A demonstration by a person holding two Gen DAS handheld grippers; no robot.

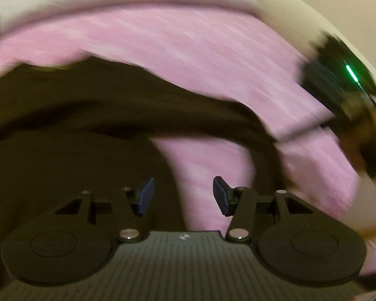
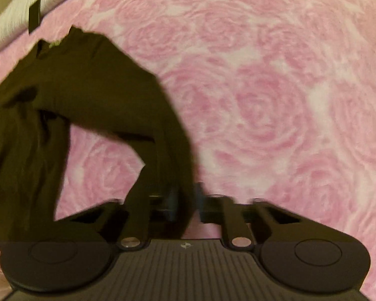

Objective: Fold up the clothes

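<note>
One dark brown-black garment (image 2: pixel 70 95) lies rumpled on the pink rose-print bedspread (image 2: pixel 263 87), and from my right gripper (image 2: pixel 185 200) it runs ahead and off to the left, a narrow strip of it coming right down between the fingers, which look pressed together on the cloth, though blur softens the tips. My left gripper (image 1: pixel 183 195) has its blue pads (image 1: pixel 145 195) spread with nothing between them, the same garment (image 1: pixel 87 125) bunched ahead and left of it, heavily motion-blurred.
</note>
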